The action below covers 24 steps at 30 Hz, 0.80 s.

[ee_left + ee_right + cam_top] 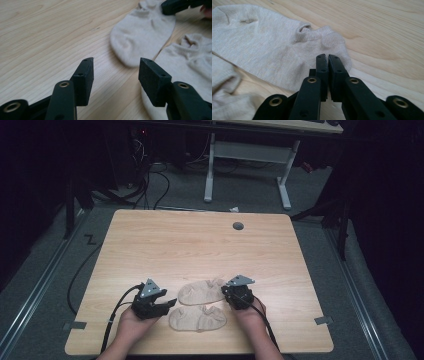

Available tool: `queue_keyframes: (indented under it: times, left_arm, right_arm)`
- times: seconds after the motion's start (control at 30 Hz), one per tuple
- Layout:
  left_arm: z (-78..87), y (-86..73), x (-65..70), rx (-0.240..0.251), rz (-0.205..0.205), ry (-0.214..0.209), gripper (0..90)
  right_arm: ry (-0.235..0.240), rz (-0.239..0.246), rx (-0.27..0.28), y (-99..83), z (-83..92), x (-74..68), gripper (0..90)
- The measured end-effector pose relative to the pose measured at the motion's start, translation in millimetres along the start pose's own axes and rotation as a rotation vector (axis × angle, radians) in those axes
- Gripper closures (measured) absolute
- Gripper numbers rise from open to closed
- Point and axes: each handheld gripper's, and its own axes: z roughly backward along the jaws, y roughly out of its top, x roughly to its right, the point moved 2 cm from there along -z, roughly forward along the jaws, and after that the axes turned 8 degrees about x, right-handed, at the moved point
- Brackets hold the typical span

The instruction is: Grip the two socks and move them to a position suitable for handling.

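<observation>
Beige socks lie side by side near my edge of the wooden table (pixel 200 240): the far sock (pixel 201 292) and near sock (pixel 197 318). My left gripper (pixel 116 72) rests low, jaws apart, beside them. My right gripper (pixel 328 65), jaws together, sits at the far sock's cuff. Dark room, grey carpet.

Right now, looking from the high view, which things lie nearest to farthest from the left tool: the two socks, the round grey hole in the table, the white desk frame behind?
1. Nearer sock, just right of the left tool.
2. Farther sock, beyond it, by the right tool.
3. Round grey hole, near the table's far edge.
4. White desk frame, on the floor beyond the table.
</observation>
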Motion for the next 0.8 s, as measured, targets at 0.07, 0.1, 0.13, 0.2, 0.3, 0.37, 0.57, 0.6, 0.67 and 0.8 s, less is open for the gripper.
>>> queue_keyframes:
  times: [0.07,0.1,0.13,0.2,0.3,0.37,0.57,0.6,0.67,0.8]
  left_arm:
    - [-5.4,1.2,3.4,-0.002,-0.006,-0.002,46.4]
    - [-5.4,1.2,3.4,-0.002,-0.006,-0.002,46.4]
    - [-9.2,2.1,7.0,-0.006,-0.016,-0.007,46.4]
    - [-11.6,2.2,8.2,-0.01,-0.016,-0.004,47.1]
    - [-13.2,2.8,6.7,-0.008,0.008,-0.001,50.8]
    - [-14.8,4.6,2.6,0.008,0.044,0.009,52.4]
    - [-21.3,2.1,-3.5,-0.011,0.057,0.022,58.0]
    - [-22.4,1.8,-4.0,-0.016,0.058,0.02,58.8]
    - [-24.4,1.5,-4.3,-0.014,0.065,0.018,61.7]
    - [-29.4,0.5,-2.9,-0.026,0.069,0.016,64.2]
  right_arm:
    - [0.008,0.012,0.0,1.3,-1.8,-4.9,86.8]
    - [0.008,0.012,0.0,1.3,-1.8,-4.9,86.8]
    - [0.014,0.024,0.002,2.5,-3.3,-8.2,86.5]
    - [0.017,0.03,0.003,3.0,-4.1,-10.5,86.2]
    - [0.02,0.035,0.007,3.1,-4.5,-11.1,85.9]
    - [0.019,0.037,0.006,3.0,-4.2,-11.5,85.6]
    - [0.015,0.048,0.006,2.4,-3.8,-12.5,84.8]
    - [0.013,0.049,0.007,2.3,-3.8,-12.6,84.7]
    - [0.014,0.051,0.009,2.1,-3.8,-12.6,84.6]
    - [0.012,0.053,0.011,1.9,-3.8,-12.9,84.2]
